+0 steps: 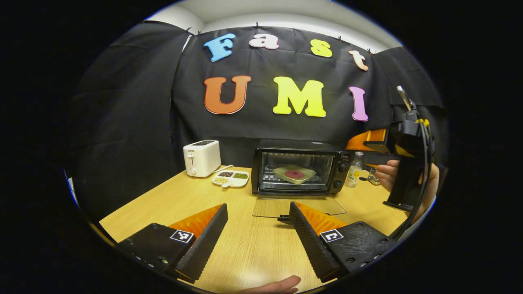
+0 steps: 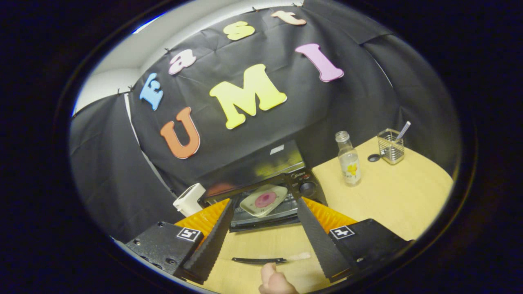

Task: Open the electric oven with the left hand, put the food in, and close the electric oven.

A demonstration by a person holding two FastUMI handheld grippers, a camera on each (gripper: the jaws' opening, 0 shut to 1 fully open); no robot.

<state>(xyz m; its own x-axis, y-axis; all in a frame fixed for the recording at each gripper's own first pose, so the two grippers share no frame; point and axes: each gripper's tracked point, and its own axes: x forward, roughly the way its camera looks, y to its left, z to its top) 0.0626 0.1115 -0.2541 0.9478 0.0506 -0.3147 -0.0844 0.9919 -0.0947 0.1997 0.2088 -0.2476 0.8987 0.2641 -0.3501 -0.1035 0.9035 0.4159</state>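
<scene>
Black cloth wall [image 1: 135, 102] wraps the booth on 3 sides, pale ceiling [image 1: 286, 10] up top. Light wood tabletop [image 1: 253, 245] runs right up to the cloth, glare on its near edge.

Table [image 1: 245, 245]: pale wood grain, smooth, slight sheen. Oven [image 1: 300, 171] at frame centre: black metal casing, glossy glass door. Toaster [image 1: 201, 158]: white glossy plastic. Bottle [image 2: 348, 159]: clear glass. Utensil holder [image 2: 391, 146], right: wire mesh metal.
</scene>
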